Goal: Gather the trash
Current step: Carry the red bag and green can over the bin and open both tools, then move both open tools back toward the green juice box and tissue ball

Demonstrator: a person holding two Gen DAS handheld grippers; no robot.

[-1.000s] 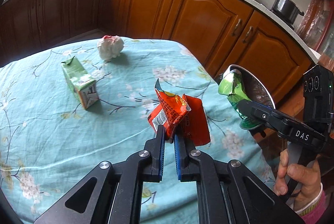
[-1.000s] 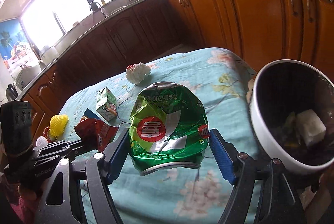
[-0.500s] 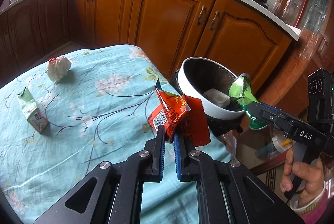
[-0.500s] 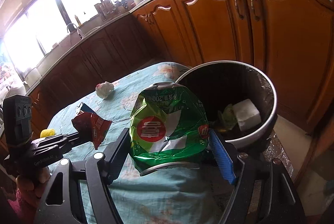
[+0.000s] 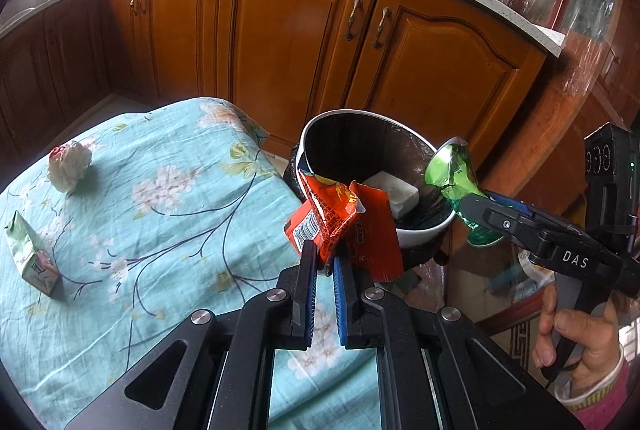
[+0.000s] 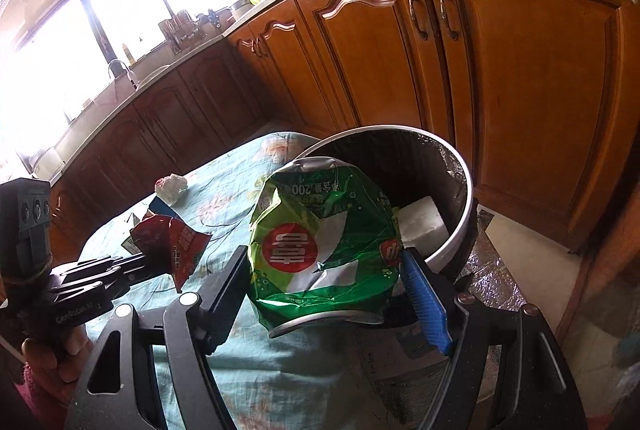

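Although the trash bin (image 5: 424, 230) shows its white rim and dark lining in both views, much of its inside is screened: in the right wrist view the crushed green can (image 6: 324, 246) covers the near half of the opening, and in the left wrist view the red snack wrapper (image 5: 340, 222) covers the near rim. Only a white block (image 6: 420, 222) can be made out within; other contents are too dark to tell. The bin stands just off the table's end, touching or nearly touching the hanging edge of the teal floral tablecloth (image 5: 160, 230), with wooden cabinets (image 5: 288, 41) close behind and a strip of bare floor (image 6: 532, 254) to its far side. The left gripper (image 5: 322, 270) has its blue pads pressed together on the lower edge of the wrapper, which stands up from the fingertips at the table's edge, just short of the bin's rim. The right gripper (image 6: 328, 282) is spread wide yet clamps the can across its flattened sides, holding it above the near rim of the bin. Well back on the cloth lie a crumpled white tissue (image 5: 68, 165) and a small green carton (image 5: 32, 258), the carton cut off near the left edge.
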